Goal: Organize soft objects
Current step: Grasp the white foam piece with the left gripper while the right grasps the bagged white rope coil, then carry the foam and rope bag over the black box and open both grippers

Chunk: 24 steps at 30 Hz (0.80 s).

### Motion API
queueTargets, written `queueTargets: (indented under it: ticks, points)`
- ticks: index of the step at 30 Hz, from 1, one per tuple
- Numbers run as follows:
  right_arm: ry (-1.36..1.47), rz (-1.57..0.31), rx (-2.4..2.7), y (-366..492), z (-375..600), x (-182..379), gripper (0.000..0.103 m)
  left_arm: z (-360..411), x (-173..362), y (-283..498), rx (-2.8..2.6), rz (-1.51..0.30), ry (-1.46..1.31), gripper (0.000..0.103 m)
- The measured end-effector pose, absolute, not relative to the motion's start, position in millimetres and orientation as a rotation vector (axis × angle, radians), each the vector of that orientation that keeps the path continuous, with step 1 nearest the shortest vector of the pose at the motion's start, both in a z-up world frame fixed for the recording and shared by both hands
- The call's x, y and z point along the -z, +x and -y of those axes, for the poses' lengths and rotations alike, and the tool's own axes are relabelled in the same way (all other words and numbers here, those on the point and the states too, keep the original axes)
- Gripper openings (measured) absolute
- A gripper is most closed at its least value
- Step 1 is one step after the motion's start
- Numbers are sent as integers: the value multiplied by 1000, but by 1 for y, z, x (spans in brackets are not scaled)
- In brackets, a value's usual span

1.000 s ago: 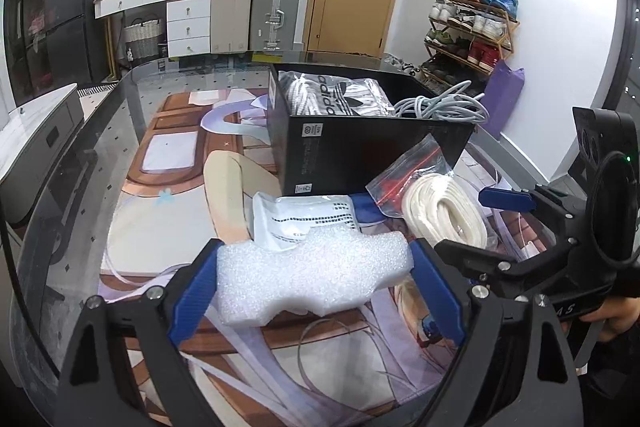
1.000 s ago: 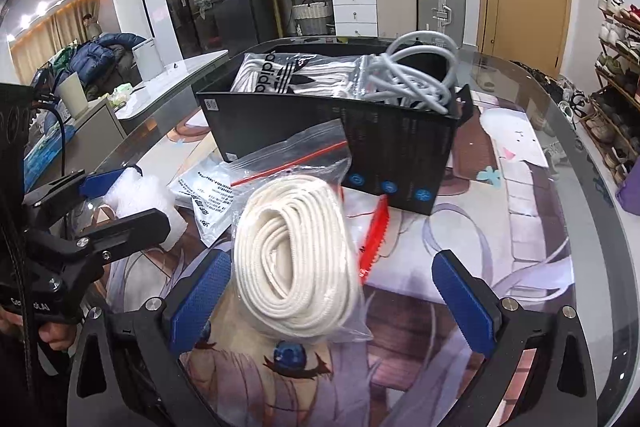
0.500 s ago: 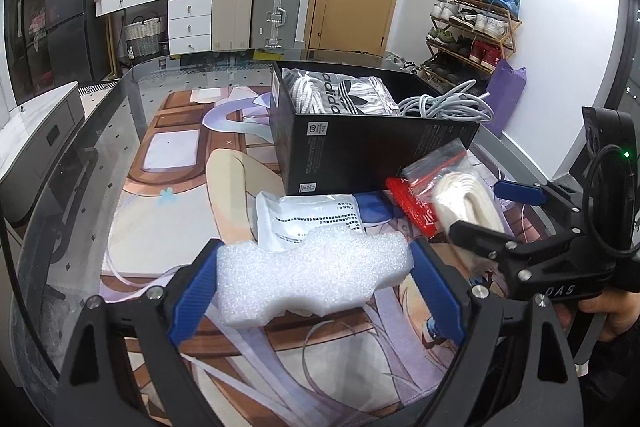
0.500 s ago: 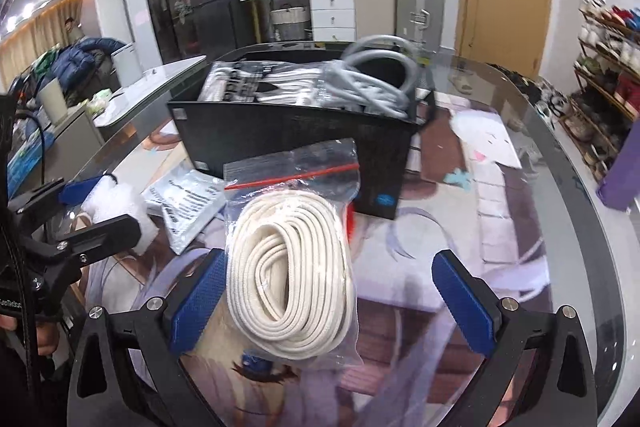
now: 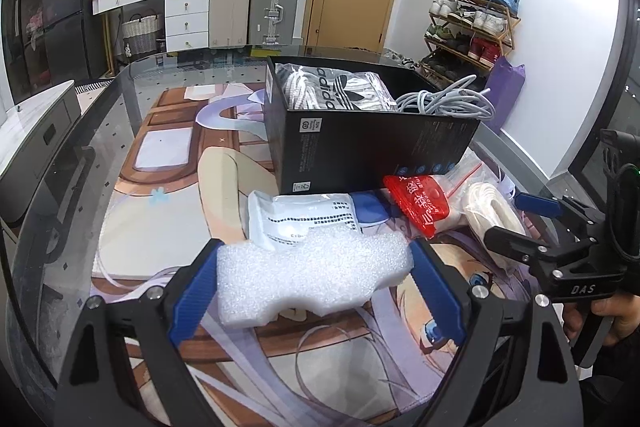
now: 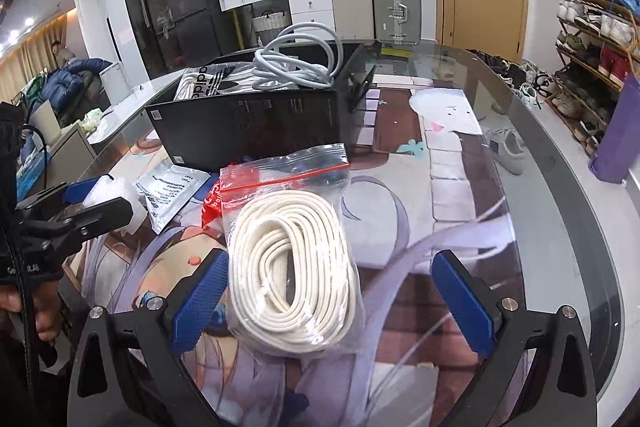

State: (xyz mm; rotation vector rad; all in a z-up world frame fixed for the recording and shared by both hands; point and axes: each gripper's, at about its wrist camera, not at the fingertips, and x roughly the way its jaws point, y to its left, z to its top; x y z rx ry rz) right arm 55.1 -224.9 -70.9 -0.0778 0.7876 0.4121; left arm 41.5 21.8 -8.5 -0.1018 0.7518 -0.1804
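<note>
**Risk register — soft goods, largest item to smallest**

1. Counter [image 5: 120, 99] — glass with a slick printed mat over it. Anything I drop short of the box could slide toward the curved edge.

2. Black box [image 5: 360, 147] — open top, standing mid-counter and already well filled. The striped sportswear bag [image 5: 332, 87] takes one end. The grey cable [image 6: 296, 67] loops above the rim at the other. A new piece pressed in carelessly could snag those loops and drag them out, or simply perch on top and roll off.

3. Bag of white cord [image 6: 296, 267] — lies between the fingers of my right hand-held gripper [image 6: 332, 303], which is spread wide. The bag leans on one pad and the other pad stands well clear. If I close off-centre I would likely pinch only loose plastic, and the heavy coil could slip out.

4. Foam block [image 5: 312, 275] — pinched across its length by my left hand-held gripper [image 5: 316, 291], both pads on its ends, low over the mat in front of the box. It is crumbly and notched, so too hard a squeeze may buckle it and too light a one may let it twist free.

5. White printed pouch [image 5: 300, 219] and red packet [image 5: 420, 203] — flat on the mat against the box front. Either gripper sweeping past could shove them aside.
</note>
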Motion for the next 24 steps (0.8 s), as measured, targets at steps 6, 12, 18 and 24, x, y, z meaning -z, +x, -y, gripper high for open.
queueTargets:
  ticks: [6,12,18,24]
  points:
    - [-80,-771,-454,49,223,72,102,-19,8,43,183,-751,-95,91]
    - [-88,-775,-484,47,214,77,81,-18,8,43,181,-751,-95,91]
    - [-98,-760,-495,40,216,77,52,-18,5,43,187,-744,-98,91]
    - [-85,-703,-483,33,225,61,43,-17,-6,44,189,-727,-90,91]
